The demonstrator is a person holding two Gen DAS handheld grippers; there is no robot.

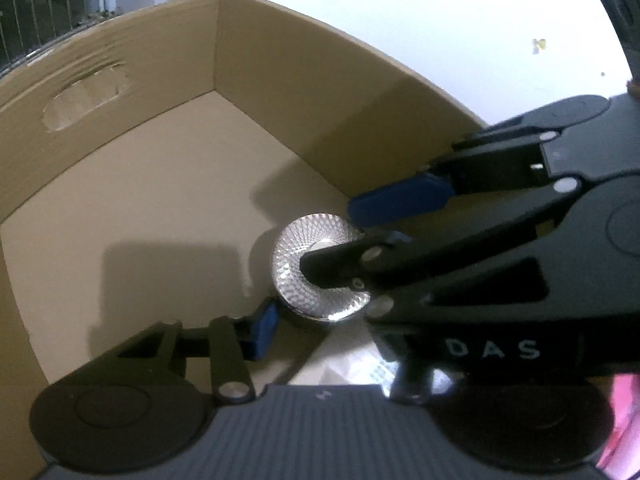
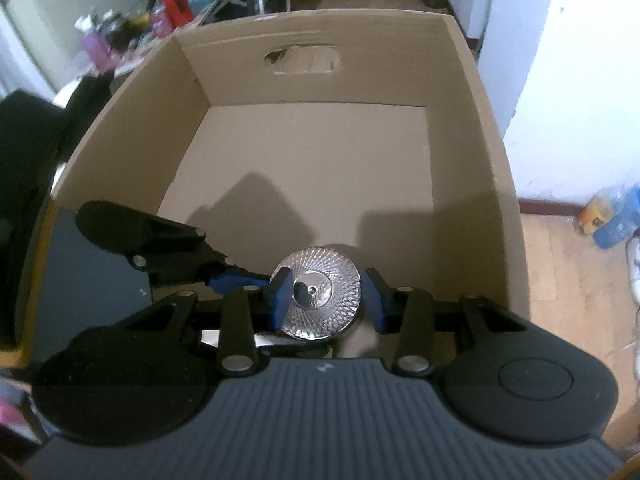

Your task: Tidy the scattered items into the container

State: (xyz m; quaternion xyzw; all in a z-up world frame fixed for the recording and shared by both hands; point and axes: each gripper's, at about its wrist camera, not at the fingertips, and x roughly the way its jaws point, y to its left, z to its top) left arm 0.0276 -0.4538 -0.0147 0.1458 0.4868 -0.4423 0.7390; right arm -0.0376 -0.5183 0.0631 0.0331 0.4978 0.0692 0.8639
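Pinching the silver disc (image 2: 320, 294) in the right hand-held gripper (image 2: 326, 300) above the cardboard box (image 2: 460, 160) near edge, needed low, gentle release; left hand-held gripper (image 1: 312, 264) spread.

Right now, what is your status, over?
Right gripper closed on disc, inside box. Left gripper beside disc, grip unclear. Nothing blocking seen.

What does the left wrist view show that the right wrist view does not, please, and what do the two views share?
Only the left wrist view shows the right tongs from outside, with "DAS" lettering on their body. Only the right wrist view shows the whole cardboard box, the wooden floor, the cluttered shelf and both blue pads flanking the disc. Both share the shiny patterned disc low in the box and the box's handle cutout.
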